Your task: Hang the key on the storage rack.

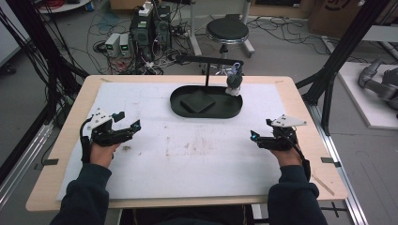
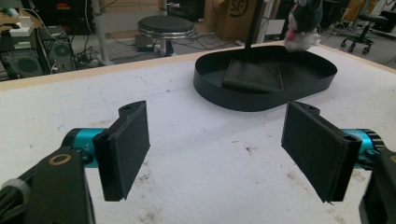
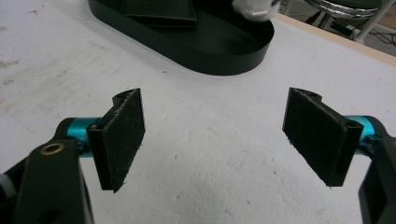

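Ahead, glossy black oval tray (image 1: 180, 108) beyond matte, wide-apart left tongs (image 1: 127, 120).

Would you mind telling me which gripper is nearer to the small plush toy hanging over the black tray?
Right. The right gripper sits just below and slightly right of the plush toy; the left gripper lies far off to its left.

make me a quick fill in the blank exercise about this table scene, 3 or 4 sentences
1. The jaws of the left gripper stand ____ with nothing between them.
2. The flat dark square pad lies inside the black ____ tray.
3. The small plush toy hangs from the black stand over the tray's ____ end, as the high view shows it.
4. The right gripper hovers over the ____ mat.

Missing words: open; oval; right; white
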Available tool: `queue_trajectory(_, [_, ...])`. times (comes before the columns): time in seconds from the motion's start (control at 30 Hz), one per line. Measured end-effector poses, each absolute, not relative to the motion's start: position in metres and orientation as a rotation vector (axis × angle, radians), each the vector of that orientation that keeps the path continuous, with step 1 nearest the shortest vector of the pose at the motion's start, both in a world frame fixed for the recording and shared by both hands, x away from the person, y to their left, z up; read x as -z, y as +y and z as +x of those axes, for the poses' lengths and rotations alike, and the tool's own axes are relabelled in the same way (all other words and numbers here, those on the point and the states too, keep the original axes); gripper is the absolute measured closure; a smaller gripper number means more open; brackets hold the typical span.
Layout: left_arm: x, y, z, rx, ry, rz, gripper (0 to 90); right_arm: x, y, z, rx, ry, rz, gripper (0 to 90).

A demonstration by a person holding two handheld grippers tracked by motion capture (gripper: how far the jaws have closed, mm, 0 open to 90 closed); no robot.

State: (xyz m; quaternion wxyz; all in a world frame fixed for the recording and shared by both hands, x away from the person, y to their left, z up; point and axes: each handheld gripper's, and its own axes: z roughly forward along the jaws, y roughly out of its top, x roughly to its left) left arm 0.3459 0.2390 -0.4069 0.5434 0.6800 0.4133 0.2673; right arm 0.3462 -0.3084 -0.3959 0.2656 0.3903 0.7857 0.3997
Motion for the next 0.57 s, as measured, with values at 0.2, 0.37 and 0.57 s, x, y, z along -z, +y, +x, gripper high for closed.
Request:
queue_trajectory(0.2, [0.4072, 0.2382, 0.3459, -0.63, 0.977, 1.614, 23.3, 0.3977, -0.3077, 0.347, -1.053, 2.132, 1.048, 21.4])
queue_trajectory(0.37, [0.4072, 0.239, 0.3458, -0.632, 0.977, 1.615, 23.3, 0.3984, -0.3069, 0.3474, -1.042, 2.138, 1.036, 21.4])
queue_trajectory(0.57, [0.4075, 0.2389, 0.3459, -0.632, 0.979, 1.613, 23.3, 0.3983, -0.3069, 0.3469, -1.042, 2.138, 1.033, 21.4])
